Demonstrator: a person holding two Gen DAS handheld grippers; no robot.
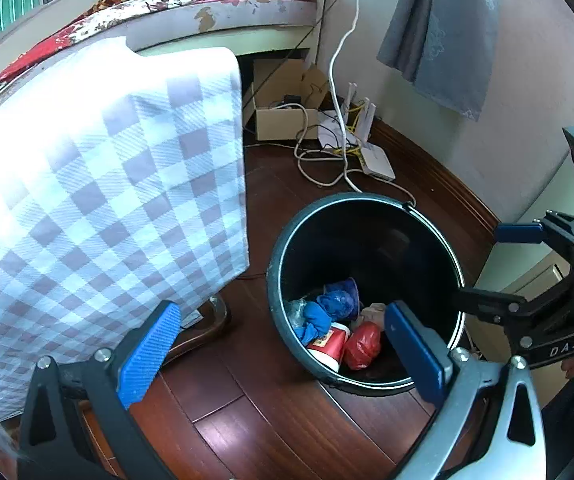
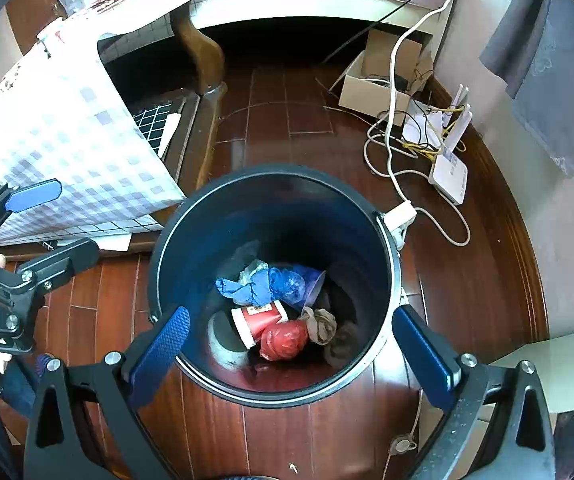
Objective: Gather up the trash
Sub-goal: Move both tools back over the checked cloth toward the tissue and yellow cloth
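Note:
A dark round bin (image 2: 391,264) stands on the wooden floor, its rim (image 1: 275,248) also in the left wrist view. Inside lie a red paper cup (image 2: 261,318), a crumpled red wrapper (image 2: 285,340), blue plastic scraps (image 2: 265,286) and a beige wad (image 2: 321,326). My right gripper (image 2: 287,344) hovers straight above the bin, open wide, nothing between its blue pads. My left gripper (image 1: 283,344) hangs open at the bin's left side, also with nothing in it. In the left wrist view the same red cup (image 1: 329,346) and wrapper (image 1: 363,346) show.
A table with a checked cloth (image 1: 119,184) stands left of the bin. Behind it are a cardboard box (image 2: 371,88), tangled white cables (image 2: 399,152) and a white router (image 2: 449,176) by the wall. A grey curtain (image 1: 447,32) hangs at the right.

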